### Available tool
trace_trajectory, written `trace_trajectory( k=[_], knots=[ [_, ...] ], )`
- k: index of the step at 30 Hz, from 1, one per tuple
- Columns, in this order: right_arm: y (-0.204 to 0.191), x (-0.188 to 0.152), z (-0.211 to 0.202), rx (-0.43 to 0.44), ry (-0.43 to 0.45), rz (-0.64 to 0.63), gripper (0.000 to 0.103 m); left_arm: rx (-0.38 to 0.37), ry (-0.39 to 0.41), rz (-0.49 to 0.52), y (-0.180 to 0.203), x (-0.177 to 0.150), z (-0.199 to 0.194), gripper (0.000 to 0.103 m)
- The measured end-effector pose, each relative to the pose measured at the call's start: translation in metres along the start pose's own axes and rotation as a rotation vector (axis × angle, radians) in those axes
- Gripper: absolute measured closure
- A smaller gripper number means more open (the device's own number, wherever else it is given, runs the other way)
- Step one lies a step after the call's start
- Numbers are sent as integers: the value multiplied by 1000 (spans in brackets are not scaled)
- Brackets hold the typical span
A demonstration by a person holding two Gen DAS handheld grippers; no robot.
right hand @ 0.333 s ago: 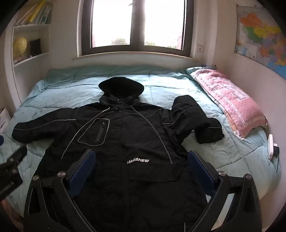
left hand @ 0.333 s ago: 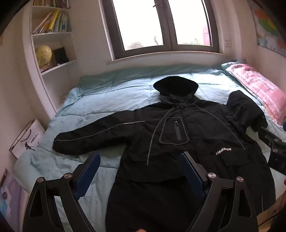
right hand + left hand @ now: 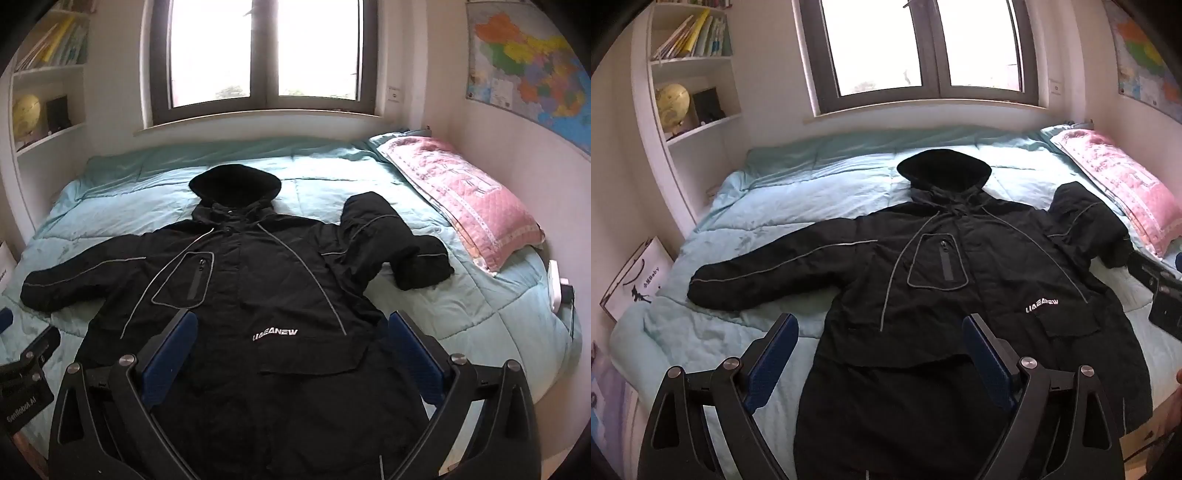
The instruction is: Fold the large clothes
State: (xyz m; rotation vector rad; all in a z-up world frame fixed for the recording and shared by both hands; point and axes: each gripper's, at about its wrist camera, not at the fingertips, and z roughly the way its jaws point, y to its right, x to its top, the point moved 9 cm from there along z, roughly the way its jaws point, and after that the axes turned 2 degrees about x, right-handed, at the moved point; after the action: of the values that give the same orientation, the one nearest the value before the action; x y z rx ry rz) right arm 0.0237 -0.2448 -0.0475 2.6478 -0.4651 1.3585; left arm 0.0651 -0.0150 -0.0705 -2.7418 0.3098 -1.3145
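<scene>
Left wrist view: left gripper (image 3: 881, 328) nearest the lens, jaws spread wide with nothing between them, blue pads (image 3: 772, 360) hanging above the hem side of the black jacket (image 3: 960, 295). Right wrist view: right gripper (image 3: 291, 328) likewise spread wide and holding nothing, poised over the jacket's lower front just below the white chest lettering (image 3: 275, 335). Jacket lies face up, flat on the pale blue quilt (image 3: 332, 184), hem toward the cameras, hood (image 3: 234, 184) pointing at the window (image 3: 264, 55). Sleeve on the left of frame (image 3: 768, 277) stretched straight out across the quilt; sleeve on the right of frame (image 3: 391, 240) bent back on itself, cuff lying near the pink pillow (image 3: 465, 195) but apart from it. Grey piping outlines a zip pocket (image 3: 938, 262) on the chest. Beyond the bed: a white shelf (image 3: 690, 74) with books and a yellow globe (image 3: 672, 105) at left, a coloured map (image 3: 524, 62) on the right-hand wall.
</scene>
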Motion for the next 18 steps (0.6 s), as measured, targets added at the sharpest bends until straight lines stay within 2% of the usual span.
trace_trajectory(
  k=[10,18],
  knots=[
    [21,0,-6,-30,19,83,0,-23,-4,7,5,-2,-2,12],
    [19,-5,0,-7,-6,99,0,-30,-9,0,6,-2,-1,12]
  ],
)
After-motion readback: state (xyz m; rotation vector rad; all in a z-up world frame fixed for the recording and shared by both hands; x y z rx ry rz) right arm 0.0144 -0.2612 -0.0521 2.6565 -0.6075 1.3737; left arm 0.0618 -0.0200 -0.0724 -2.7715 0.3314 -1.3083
